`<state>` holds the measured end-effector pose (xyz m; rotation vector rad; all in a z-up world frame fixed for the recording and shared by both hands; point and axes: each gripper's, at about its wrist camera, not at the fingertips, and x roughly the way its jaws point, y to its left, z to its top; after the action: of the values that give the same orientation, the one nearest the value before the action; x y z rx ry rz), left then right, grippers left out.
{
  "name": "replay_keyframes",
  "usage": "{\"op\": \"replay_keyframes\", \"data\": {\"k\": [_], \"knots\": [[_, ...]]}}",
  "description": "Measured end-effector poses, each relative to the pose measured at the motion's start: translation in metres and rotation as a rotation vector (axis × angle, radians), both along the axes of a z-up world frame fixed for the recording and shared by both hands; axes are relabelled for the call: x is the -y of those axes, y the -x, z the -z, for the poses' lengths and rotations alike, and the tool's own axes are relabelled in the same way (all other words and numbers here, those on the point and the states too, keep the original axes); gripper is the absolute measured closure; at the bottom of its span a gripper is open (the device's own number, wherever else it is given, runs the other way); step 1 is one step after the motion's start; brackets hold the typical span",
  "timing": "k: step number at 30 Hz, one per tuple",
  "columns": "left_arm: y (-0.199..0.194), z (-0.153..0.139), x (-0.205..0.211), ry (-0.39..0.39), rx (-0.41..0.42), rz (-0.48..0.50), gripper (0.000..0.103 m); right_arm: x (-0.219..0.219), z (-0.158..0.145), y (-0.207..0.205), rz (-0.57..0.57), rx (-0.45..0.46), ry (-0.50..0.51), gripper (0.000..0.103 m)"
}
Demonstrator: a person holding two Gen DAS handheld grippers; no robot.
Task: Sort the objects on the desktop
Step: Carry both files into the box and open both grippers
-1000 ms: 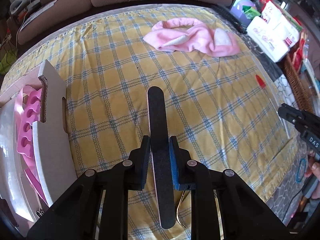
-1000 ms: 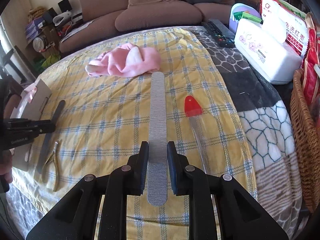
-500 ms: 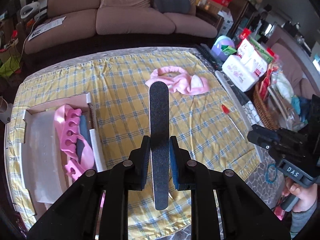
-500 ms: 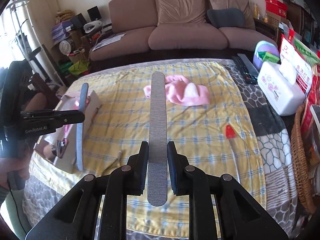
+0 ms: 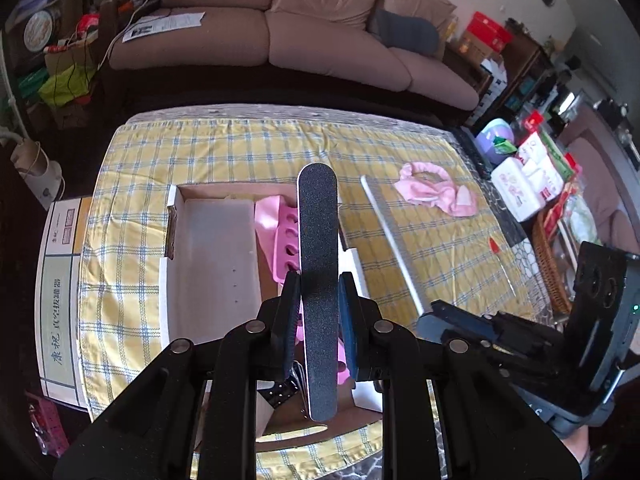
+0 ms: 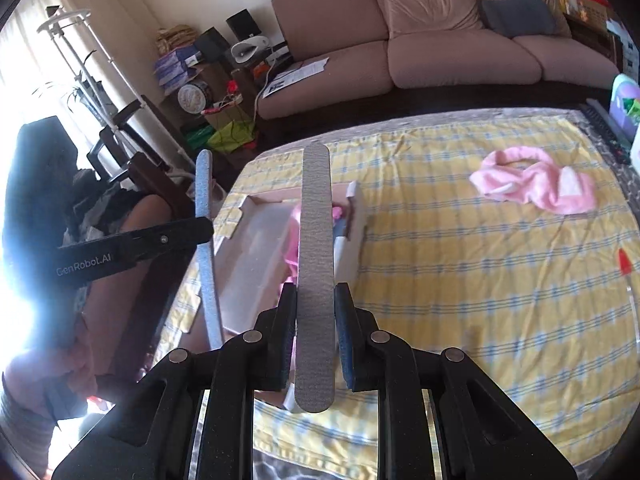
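My left gripper [image 5: 319, 300] is shut on a black nail file [image 5: 318, 264] and holds it high above the open cardboard box [image 5: 208, 256], which holds a pink toe separator [image 5: 286, 240]. My right gripper [image 6: 316, 312] is shut on a grey nail file [image 6: 316, 240], also above the box [image 6: 256, 256]. The grey file also shows in the left wrist view [image 5: 394, 244]; the black file also shows in the right wrist view [image 6: 206, 248]. A pink headband [image 5: 436, 190] and a red-tipped tool [image 5: 496, 246] lie on the yellow checked cloth [image 5: 200, 152].
A white tissue box [image 5: 520, 190] and a wicker basket [image 5: 550, 268] stand at the table's right edge. A brown sofa [image 5: 300, 32] stands behind the table. A printed carton [image 5: 60, 300] stands left of the table.
Both grippers have risen and shifted left, from over the cloth to above the box, each still holding its file. The right gripper is now close beside the left one.
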<state>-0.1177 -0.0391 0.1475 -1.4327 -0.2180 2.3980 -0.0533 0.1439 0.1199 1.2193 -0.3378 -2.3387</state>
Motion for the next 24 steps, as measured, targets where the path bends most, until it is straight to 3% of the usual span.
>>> {"op": "replay_keyframes", "data": {"k": [6, 12, 16, 21, 24], "knots": [[0.03, 0.044, -0.001, 0.002, 0.066, 0.002, 0.085, 0.033, 0.045, 0.034, 0.058, 0.09, -0.013, 0.085], [0.046, 0.066, -0.007, 0.017, 0.089, 0.005, 0.085, 0.035, 0.058, 0.054, 0.078, 0.114, -0.03, 0.084], [0.046, 0.061, -0.003, 0.021, 0.069, -0.012, 0.06, 0.033, 0.054, 0.053, 0.078, 0.087, -0.044, 0.081], [0.045, 0.048, 0.002, 0.011, 0.052, -0.018, 0.05, 0.025, 0.047, 0.045, 0.068, 0.071, -0.033, 0.073], [0.045, 0.039, -0.008, 0.002, 0.044, 0.01, 0.03, 0.014, 0.039, 0.038, 0.07, 0.052, -0.047, 0.067]]}}
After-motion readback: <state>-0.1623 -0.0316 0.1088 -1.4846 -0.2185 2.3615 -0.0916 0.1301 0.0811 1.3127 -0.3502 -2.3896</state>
